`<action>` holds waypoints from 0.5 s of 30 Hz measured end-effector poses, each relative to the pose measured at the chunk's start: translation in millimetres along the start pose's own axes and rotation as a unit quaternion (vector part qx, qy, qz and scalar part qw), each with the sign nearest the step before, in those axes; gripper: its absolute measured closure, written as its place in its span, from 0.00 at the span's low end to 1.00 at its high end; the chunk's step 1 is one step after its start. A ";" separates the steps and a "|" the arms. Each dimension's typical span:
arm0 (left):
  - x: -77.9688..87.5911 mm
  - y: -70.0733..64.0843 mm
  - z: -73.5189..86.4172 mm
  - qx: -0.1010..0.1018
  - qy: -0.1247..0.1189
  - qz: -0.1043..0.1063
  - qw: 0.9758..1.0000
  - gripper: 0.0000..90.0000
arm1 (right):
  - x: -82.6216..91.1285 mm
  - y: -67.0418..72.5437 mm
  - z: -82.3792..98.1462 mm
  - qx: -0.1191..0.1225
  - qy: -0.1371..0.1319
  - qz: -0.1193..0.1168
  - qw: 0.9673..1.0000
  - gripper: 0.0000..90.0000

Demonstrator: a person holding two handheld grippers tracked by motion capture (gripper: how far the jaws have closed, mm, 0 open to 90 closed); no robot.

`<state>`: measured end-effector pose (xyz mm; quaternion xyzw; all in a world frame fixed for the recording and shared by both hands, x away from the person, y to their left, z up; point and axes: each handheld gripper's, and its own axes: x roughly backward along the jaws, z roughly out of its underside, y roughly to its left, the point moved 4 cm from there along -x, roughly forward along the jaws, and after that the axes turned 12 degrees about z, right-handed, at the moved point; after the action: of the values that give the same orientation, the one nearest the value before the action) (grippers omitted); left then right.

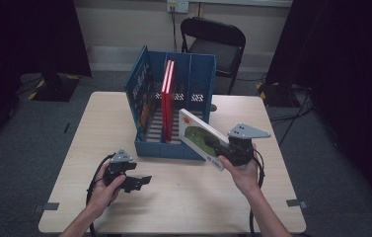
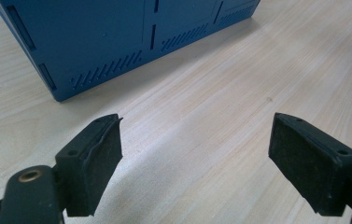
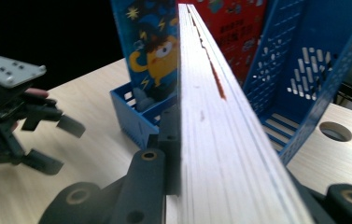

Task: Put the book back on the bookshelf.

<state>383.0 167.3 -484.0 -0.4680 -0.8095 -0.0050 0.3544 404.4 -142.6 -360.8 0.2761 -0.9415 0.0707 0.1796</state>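
White book [image 1: 201, 139] held clamped in right gripper [image 1: 228, 148], tilted, just right of blue rack [image 1: 173, 148] near wall.
Left to right: left gripper [image 1: 139, 181] idle near left, jaws spread, nothing between; blue-cover book [image 1: 141, 96] in left slot; red book [image 1: 167, 98] upright in middle slot.
Risk judged: book corner caught on rack wall or divider if tilt uncorrected; slip possible from edge-only grip.
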 end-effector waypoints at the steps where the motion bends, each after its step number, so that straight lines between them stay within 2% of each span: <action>1: -0.1 -0.3 0.0 0.001 -0.001 0.001 1.000 0.19 | -1.2 -1.5 -0.8 -0.001 0.001 0.004 1.000 0.85; 2: 0.1 -0.3 0.0 0.000 -0.001 0.000 1.000 0.19 | -1.2 -1.5 -0.8 -0.001 0.001 0.004 1.000 0.85; 3: 0.2 0.0 0.1 0.001 -0.001 0.000 1.000 0.19 | -3.3 -3.7 -2.7 -0.005 0.002 0.016 1.000 0.85; 7: 0.3 0.7 0.2 0.003 0.001 0.001 1.000 0.19 | -7.0 -6.1 -6.1 -0.007 0.003 0.033 0.999 0.85; 15: 0.4 0.0 0.2 0.000 -0.001 0.004 1.000 0.19 | -21.3 -11.2 -15.5 -0.020 0.006 0.078 0.997 0.85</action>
<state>382.7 167.7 -484.0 -0.4714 -0.8079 -0.0027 0.3537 431.8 -137.8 -354.1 0.1975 -0.9604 0.0672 0.1845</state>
